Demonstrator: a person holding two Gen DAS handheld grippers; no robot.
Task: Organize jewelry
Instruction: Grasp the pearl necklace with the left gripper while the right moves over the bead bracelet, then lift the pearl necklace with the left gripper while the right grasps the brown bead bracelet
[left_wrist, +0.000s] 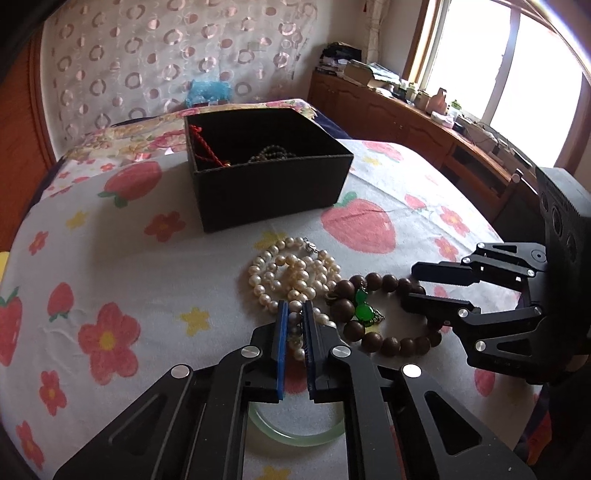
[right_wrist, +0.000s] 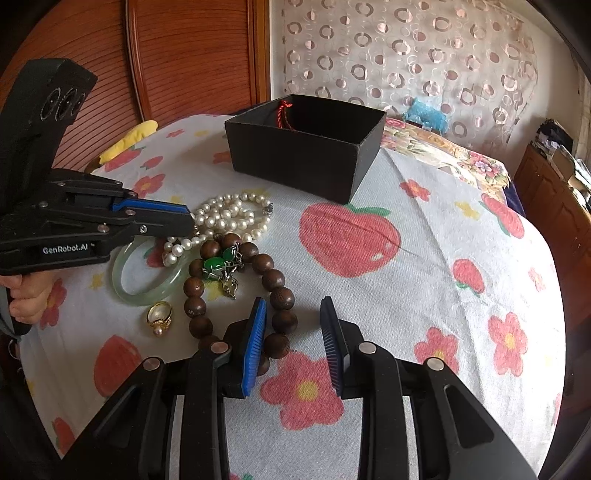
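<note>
The left gripper (left_wrist: 294, 319) is clamped on the white pearl necklace (left_wrist: 291, 273) heaped on the strawberry-print bedspread (left_wrist: 129, 266), evidently to carry it to the open black box (left_wrist: 266, 192) beyond. The right gripper (right_wrist: 295, 325) hovers, fingers apart and empty, beside the brown wooden bead bracelet (right_wrist: 275, 280).

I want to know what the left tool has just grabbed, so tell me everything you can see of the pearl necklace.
The pearl necklace is a strand of round, glossy cream-white beads with a small silver clasp, lying bunched in loose loops on the strawberry-print cloth in front of the black box. Its near loop is pinched between the blue pads of the left tool. It lies against the brown wooden bead bracelet, and one loop drapes over the pale green bangle.
</note>
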